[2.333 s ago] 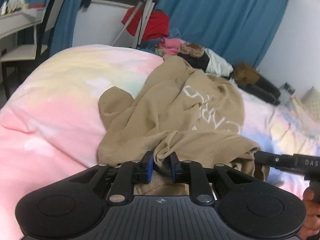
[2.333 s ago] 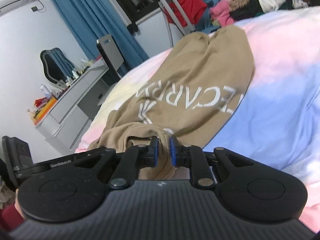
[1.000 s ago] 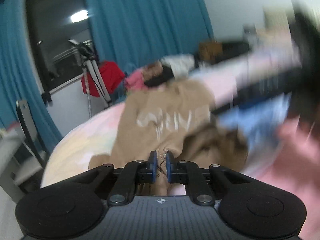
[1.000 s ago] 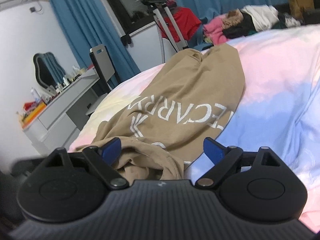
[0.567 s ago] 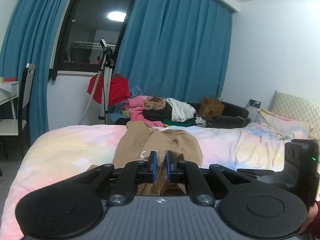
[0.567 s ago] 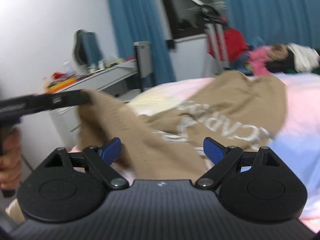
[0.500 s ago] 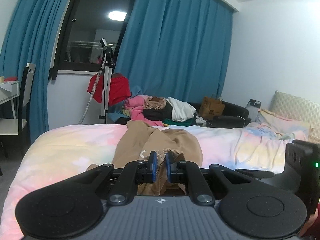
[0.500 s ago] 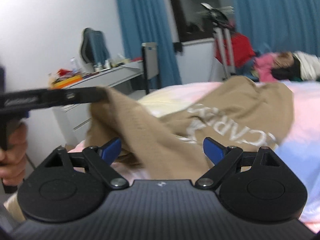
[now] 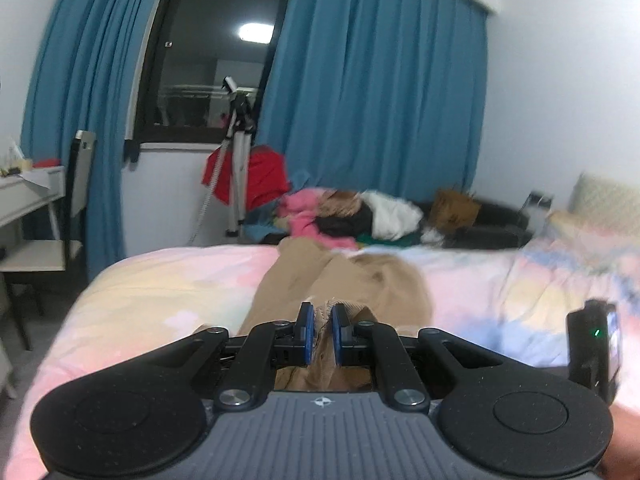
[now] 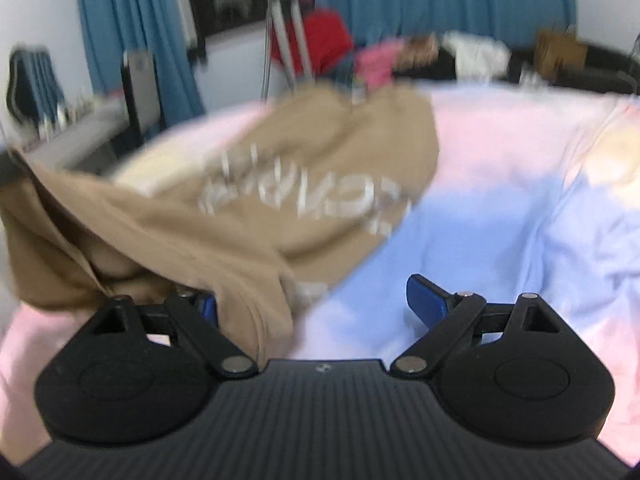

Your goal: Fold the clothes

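A tan T-shirt [image 9: 340, 280] with white lettering lies along the pastel bedspread [image 9: 168, 280]. My left gripper [image 9: 320, 334] is shut on a bunched edge of it, and that edge is lifted off the bed. In the right wrist view the same T-shirt [image 10: 304, 184] stretches from the far left across the bed, with one loose fold hanging in front of the left finger. My right gripper [image 10: 316, 306] stands open above the blue part of the bedspread [image 10: 480, 232]; its pads press on nothing. The right gripper's body [image 9: 592, 356] shows at the right edge of the left wrist view.
A heap of clothes [image 9: 344, 216] and a dark sofa [image 9: 492, 224] lie beyond the bed's far edge. A tripod [image 9: 236, 168] with a red garment stands by the window. A chair [image 9: 60, 236] and desk are on the left, blue curtains [image 9: 380, 100] behind.
The left gripper has lifted the shirt's edge and rolled level. The right gripper has swung back toward the bed and dipped; the shirt's fold now hangs over its left finger.
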A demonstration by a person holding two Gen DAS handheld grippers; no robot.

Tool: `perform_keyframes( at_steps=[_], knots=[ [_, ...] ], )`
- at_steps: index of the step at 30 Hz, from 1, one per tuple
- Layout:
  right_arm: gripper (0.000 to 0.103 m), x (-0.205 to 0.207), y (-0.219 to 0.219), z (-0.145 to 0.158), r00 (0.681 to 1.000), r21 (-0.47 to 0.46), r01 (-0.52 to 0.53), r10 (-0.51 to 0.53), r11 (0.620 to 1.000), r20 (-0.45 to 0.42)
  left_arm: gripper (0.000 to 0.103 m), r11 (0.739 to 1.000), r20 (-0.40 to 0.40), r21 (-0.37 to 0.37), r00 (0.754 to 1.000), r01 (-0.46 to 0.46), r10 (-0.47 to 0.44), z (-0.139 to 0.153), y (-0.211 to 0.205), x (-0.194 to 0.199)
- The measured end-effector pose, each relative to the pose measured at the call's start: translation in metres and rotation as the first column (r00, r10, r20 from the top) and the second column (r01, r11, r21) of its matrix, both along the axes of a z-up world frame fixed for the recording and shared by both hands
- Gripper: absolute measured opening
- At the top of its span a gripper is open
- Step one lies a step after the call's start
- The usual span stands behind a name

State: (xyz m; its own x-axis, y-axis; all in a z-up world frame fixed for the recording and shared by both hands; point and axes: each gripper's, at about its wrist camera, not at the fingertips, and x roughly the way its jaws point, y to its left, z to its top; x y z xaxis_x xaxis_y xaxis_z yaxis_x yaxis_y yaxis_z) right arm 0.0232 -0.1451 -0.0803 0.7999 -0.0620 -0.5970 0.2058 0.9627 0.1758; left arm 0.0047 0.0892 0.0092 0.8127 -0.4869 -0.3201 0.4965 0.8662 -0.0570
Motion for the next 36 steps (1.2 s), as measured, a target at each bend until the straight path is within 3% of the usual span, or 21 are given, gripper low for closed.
perform_keyframes(
  at_steps=[2, 4, 7, 11, 15, 19, 25, 31, 33, 36],
  knots=[
    [0.090, 0.001, -0.006, -0.004, 0.999, -0.001, 0.052, -0.052, 0.999, -0.001, 0.010, 0.998, -0.005, 0.060, 1.000, -0.012, 0.012, -0.006, -0.007, 0.001],
    [0.090, -0.001, -0.016, -0.001, 0.996, 0.057, 0.085, -0.087, 0.995, 0.033, 0.011, 0.996, -0.012, 0.092, 1.000, -0.014, 0.015, -0.010, -0.013, 0.003],
    [0.090, -0.002, -0.032, 0.004, 0.992, 0.191, 0.072, -0.090, 0.979, 0.088, 0.012, 0.992, -0.024, 0.122, 1.000, -0.018, 0.021, -0.016, -0.019, 0.005],
    [0.090, 0.002, -0.038, 0.002, 0.993, 0.253, 0.061, -0.085, 0.966, 0.084, 0.022, 0.985, -0.024, 0.170, 0.999, -0.038, 0.043, -0.023, -0.028, 0.008],
    [0.090, 0.006, -0.044, -0.006, 0.996, 0.319, 0.057, -0.078, 0.946, 0.054, 0.056, 0.974, -0.014, 0.224, 1.000, -0.022, 0.026, -0.030, -0.036, 0.007],
    [0.090, 0.006, -0.045, -0.006, 0.996, 0.341, 0.046, -0.070, 0.939, 0.058, 0.075, 0.952, 0.024, 0.307, 1.000, 0.010, -0.018, -0.040, -0.051, -0.002],
    [0.090, 0.006, -0.044, -0.006, 0.996, 0.355, 0.035, -0.062, 0.934, 0.064, 0.079, 0.882, 0.077, 0.471, 0.996, 0.010, -0.052, -0.067, -0.084, -0.013],
    [0.090, 0.006, -0.045, -0.005, 0.996, 0.361, 0.025, -0.055, 0.932, 0.071, 0.082, 0.834, 0.107, 0.550, 0.986, 0.048, -0.127, -0.091, -0.116, -0.030],
    [0.090, 0.005, -0.046, -0.005, 0.995, 0.364, 0.027, -0.058, 0.931, 0.075, 0.083, 0.803, 0.129, 0.596, 0.985, 0.014, -0.113, -0.103, -0.126, -0.032],
    [0.090, 0.004, -0.048, -0.005, 0.995, 0.372, 0.033, -0.066, 0.928, 0.076, 0.083, 0.742, 0.203, 0.661, 0.978, -0.107, -0.040, -0.123, -0.133, -0.029]
  ],
)
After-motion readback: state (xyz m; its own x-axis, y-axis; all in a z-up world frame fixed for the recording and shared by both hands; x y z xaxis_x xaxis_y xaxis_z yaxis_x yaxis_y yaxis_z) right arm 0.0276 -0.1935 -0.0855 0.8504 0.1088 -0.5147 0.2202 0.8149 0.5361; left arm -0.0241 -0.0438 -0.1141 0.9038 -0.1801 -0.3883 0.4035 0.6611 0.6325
